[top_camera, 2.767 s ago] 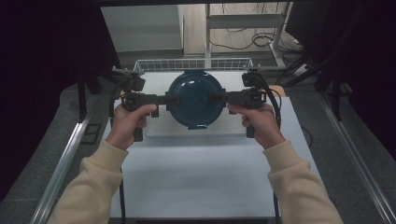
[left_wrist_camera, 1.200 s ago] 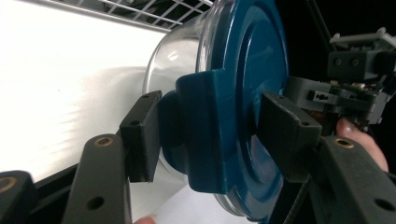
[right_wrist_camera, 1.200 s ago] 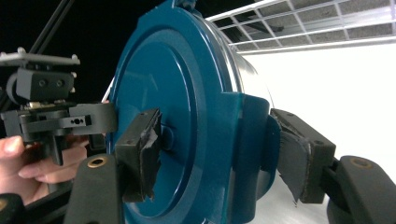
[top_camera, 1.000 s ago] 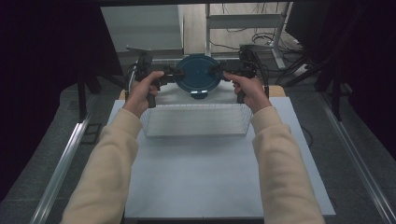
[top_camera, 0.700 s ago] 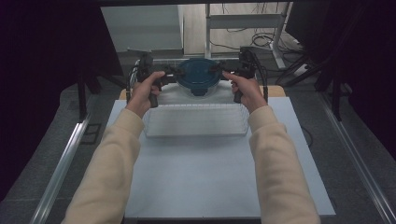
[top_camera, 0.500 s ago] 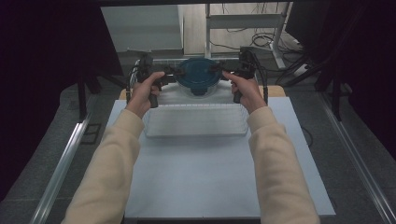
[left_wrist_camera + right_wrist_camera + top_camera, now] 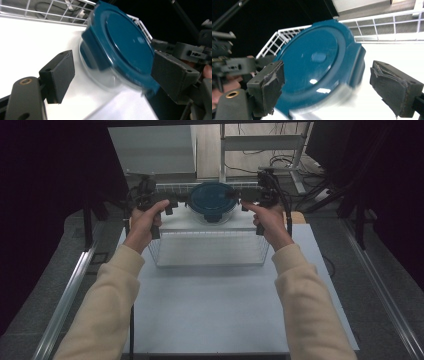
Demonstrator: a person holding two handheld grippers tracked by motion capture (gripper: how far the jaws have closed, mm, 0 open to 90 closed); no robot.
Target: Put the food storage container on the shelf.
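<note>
The right gripper has its two black jaws spread wide; they have just been opening, and their worn pads do not press on anything. Between and beyond them lies a round container with a teal lid, blurred, resting on a white surface. A white wire basket rim runs behind the container. At far left, the left gripper and part of a hand appear against darkness.

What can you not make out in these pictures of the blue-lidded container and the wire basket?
- Contents of the container: hidden beneath its blue lid in all views.
- Container's lower clear wall: motion-blurred in both gripper views.
- Basket far rim: partly hidden behind the container, high view.
- Whether the container rests flat: unclear, tilted gripper views.
</note>
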